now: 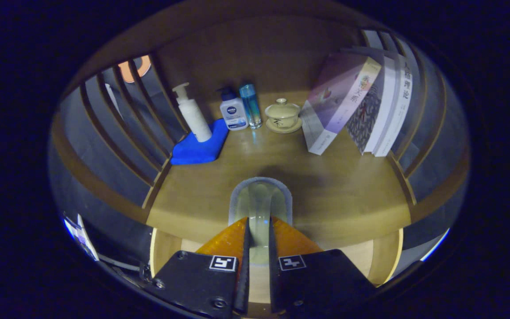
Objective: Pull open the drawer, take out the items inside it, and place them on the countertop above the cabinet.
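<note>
- Gripper view: gripper [258, 239] is closed narrow on a pale sponge-like pad [260, 201], both fingers pressing its sides.
- Pad's long axis runs straight ahead, its far end over the surface [339, 195]; open drawer [383, 257] below the fingers.
- Beyond: one pump bottle [192, 114], one blue cloth [199, 146], two small bottles [241, 108], one lidded cup [283, 114], three books [361, 102].

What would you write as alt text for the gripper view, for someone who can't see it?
The gripper holds a pale, grey-edged flat item between its two fingers, out over a wooden countertop. At the back stand a pump bottle on a blue cloth, two small bottles, a lidded cup and leaning books.
</note>
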The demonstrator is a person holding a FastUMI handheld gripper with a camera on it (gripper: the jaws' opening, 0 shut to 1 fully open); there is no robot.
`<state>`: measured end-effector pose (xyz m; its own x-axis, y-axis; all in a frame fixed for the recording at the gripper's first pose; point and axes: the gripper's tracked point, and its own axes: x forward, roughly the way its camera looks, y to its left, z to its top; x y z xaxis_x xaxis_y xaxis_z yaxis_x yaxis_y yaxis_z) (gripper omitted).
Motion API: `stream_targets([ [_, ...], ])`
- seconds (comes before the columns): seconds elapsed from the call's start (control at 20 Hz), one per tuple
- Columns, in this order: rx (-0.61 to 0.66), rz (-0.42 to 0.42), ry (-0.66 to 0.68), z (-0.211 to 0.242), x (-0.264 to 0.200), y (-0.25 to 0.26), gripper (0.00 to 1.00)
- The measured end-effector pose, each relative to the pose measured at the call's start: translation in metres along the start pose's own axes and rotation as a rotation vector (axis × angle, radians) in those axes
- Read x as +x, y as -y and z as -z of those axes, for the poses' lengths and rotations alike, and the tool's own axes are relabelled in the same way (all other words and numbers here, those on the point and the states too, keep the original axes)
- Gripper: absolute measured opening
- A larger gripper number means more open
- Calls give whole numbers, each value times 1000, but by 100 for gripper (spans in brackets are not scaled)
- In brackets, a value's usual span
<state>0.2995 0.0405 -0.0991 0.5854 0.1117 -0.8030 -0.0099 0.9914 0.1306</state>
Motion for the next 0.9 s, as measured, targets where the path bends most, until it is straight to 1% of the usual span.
stream_targets([
  [0.25,24,0,16,-14,29,-1,22],
  [0.35,53,-22,29,-14,32,-4,22],
  [0.45,66,-20,50,-15,36,-1,22],
  [0.55,48,-12,78,-15,39,0,23],
  [0.6,20,-11,90,-14,42,-1,27],
  [0.75,-13,-1,143,-14,34,-7,55],
  [0.8,-22,32,163,-14,33,-1,65],
  [0.9,-42,54,233,-16,25,-1,83],
])
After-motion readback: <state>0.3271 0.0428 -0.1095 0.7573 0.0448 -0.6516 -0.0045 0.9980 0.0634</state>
